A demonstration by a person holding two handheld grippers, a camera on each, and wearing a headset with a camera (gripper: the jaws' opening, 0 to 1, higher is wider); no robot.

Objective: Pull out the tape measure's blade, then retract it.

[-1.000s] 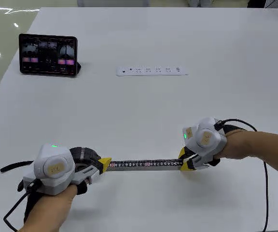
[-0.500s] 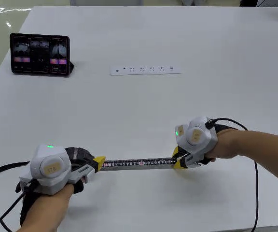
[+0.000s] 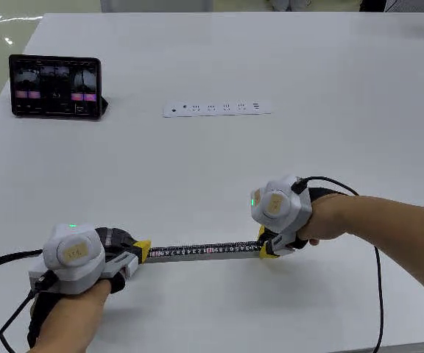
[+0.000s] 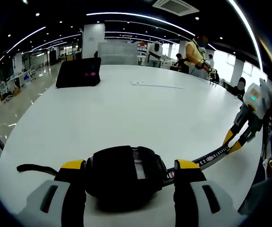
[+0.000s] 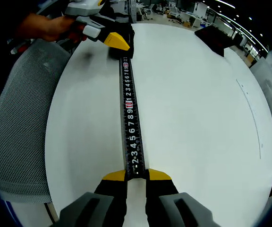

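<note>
Your left gripper [image 4: 129, 166] clamps the tape measure [image 4: 124, 182]; your right gripper [image 5: 136, 176] pinches its blade [image 5: 129, 109] (stretched along the white table [image 3: 308, 73]). The tablet [image 3: 55, 76] and power strip [image 3: 217, 109] sit well beyond.

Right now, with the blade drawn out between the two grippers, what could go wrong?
The right gripper pinches only the tip of the blade; if it slips, the blade may whip back into the tape measure held by the left gripper. Moving the right gripper off line could twist or kink the blade.
</note>
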